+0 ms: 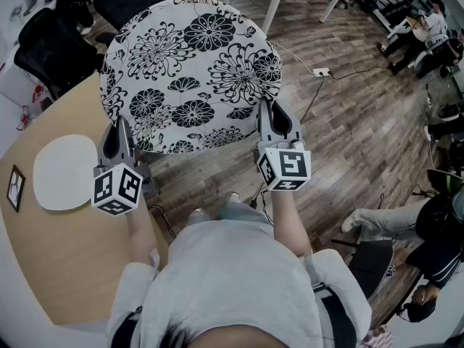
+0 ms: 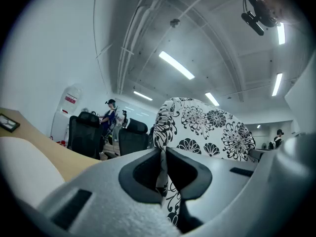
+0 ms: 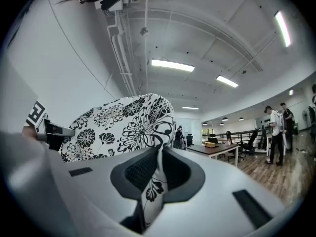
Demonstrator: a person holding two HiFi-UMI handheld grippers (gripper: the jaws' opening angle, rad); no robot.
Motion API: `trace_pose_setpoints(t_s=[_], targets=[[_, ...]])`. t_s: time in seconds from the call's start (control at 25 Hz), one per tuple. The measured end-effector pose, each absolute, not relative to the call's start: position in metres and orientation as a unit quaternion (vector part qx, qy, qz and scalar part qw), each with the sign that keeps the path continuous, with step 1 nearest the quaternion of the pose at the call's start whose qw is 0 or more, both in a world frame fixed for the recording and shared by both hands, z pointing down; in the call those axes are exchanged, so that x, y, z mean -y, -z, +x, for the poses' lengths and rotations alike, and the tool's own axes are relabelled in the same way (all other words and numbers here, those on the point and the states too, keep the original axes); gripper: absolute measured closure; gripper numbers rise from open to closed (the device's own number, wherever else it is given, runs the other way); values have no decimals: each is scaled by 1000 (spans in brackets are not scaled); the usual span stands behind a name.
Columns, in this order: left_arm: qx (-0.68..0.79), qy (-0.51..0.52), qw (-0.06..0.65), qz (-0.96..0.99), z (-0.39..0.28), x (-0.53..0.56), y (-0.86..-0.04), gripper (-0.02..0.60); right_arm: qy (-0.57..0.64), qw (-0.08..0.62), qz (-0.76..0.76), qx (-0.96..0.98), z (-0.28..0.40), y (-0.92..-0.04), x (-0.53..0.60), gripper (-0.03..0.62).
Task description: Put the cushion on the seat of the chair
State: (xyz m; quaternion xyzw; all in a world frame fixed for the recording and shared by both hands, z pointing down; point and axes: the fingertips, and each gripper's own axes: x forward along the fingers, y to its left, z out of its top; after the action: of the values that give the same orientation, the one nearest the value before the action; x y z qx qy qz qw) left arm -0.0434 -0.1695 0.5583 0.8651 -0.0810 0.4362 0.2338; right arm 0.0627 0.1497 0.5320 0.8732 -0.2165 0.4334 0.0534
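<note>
We carry cushion (image 1: 192, 71); left gripper (image 1: 119, 133) and right gripper (image 1: 270, 118) both clamped on lower edge. Next: reach seat, perhaps black chair (image 1: 43, 49) upper left.

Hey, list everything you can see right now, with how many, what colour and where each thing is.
cushion: one, white with black flowers, held up over the floor by its near edge
floor: one, grey-brown wood planks, beneath everything
table: one, light wood, left
oval mat: one, white, on the table
small frame: one, black-edged, on the table left of the mat
office chairs: two, black, far left
power strip: one, white, on the floor beyond the cushion
bystanders: several, along the right edge
left gripper: one, grey, shut on the cushion's left corner
right gripper: one, grey, shut on the cushion's right corner
</note>
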Motion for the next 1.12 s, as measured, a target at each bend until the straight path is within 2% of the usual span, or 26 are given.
trace_pose_setpoints(t_s=[1.12], targets=[[101,-423,203,877,-49,163,-540,558,-417,14,872,254,68,-537,-147,559]])
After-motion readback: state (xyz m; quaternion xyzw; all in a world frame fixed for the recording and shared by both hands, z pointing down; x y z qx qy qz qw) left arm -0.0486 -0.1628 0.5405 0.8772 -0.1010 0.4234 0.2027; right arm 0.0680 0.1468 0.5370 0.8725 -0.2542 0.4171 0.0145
